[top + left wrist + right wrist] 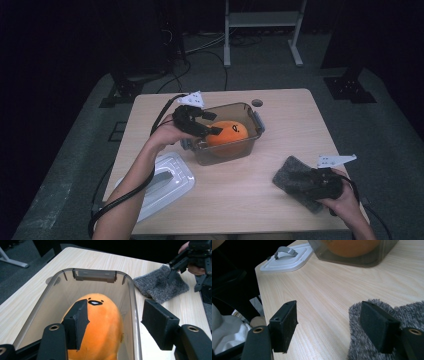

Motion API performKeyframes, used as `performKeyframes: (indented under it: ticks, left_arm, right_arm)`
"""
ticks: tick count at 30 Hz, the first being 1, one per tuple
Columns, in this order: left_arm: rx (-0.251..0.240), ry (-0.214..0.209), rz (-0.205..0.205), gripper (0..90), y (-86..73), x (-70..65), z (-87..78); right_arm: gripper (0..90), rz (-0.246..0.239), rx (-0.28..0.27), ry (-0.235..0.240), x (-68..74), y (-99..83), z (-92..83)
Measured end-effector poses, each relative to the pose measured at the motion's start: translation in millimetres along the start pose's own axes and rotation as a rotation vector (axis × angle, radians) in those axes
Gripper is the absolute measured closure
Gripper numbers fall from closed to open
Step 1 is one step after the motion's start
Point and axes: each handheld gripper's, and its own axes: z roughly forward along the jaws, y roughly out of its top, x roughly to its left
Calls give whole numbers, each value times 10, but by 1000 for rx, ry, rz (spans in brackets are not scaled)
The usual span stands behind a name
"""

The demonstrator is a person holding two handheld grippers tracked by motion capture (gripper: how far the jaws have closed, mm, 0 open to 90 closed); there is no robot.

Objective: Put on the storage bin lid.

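An orange plush toy [227,133] with a small face [100,322] lies inside a clear grey plastic container [252,116] at the middle of the table. My left gripper [216,123] hovers over the container's near end with its jaws apart. In the left gripper view [117,317], one jaw stands above the toy and the other over the container's rim [132,297], and neither presses on anything. My right gripper [312,181] rests open at the front right. One of its jaws sits on a grey fuzzy cloth [355,347] and the other is over bare wood.
The container's white lid [167,180] with a grey handle lies flat at the table's front left corner. The grey cloth [292,175] lies near the front right edge. Bare wooden table [290,130] stretches between the container and the cloth.
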Motion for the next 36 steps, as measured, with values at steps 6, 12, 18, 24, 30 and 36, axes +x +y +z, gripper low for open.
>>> performKeyframes:
  ticks: [6, 12, 18, 24, 30, 36]
  left_arm:
    - [-11, 16, -8, 330, -65, -25, -106]
    - [-13, 28, -20, 273, -144, -31, -201]
    - [-16, 29, -21, 240, -207, -60, -259]
    - [-10, 38, -24, 201, -242, -91, -299]
    - [-19, 31, -16, 184, -251, -157, -347]
    - [-33, 36, -13, 175, -270, -216, -433]
  right_arm:
    - [294, 4, 2, -2, -4, -3, 1]
    - [294, 3, 3, -1, -3, -3, 3]
    - [294, 1, 3, -2, -2, -2, 4]
    - [294, 3, 4, -2, -5, -2, 3]
    - [293, 4, 2, -3, -4, -2, -2]
    - [291, 2, 0, -7, -3, -3, -8]
